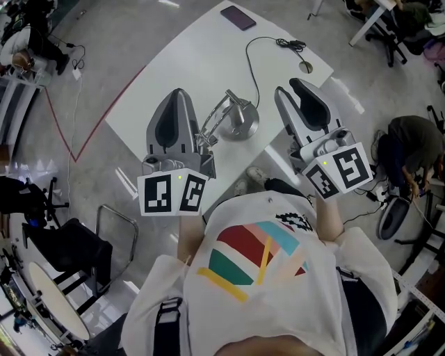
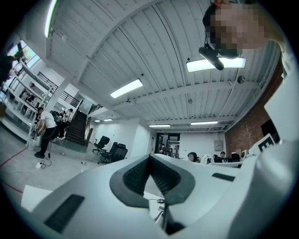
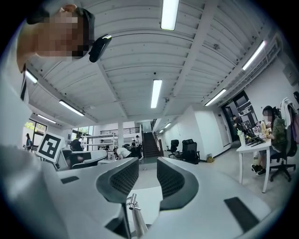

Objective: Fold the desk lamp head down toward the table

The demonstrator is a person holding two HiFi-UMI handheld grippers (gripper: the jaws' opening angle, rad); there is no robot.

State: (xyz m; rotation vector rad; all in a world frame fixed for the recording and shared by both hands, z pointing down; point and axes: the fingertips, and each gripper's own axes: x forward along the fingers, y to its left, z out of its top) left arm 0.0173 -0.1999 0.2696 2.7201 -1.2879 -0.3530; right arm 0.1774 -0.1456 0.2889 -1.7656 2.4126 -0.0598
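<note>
The head view looks steeply down from above the person onto the white worktop (image 1: 174, 69), the left tongs (image 1: 177, 97) and the right tongs (image 1: 297, 87). Each tongs camera sits close behind its own jaws, tilted up toward the ceiling. All three views catch the desk lamp (image 1: 235, 118).

Desk lamp (image 1: 235, 119) on table (image 1: 198, 66) (cable (image 1: 252, 59) behind)

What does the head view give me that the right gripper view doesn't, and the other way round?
Only the head view: the lamp's round base, its cord and a dark phone at the table's far end. Only the right gripper view: the right gripper's jaws standing apart, gripping nothing. Both: the lamp's metal arm.
</note>
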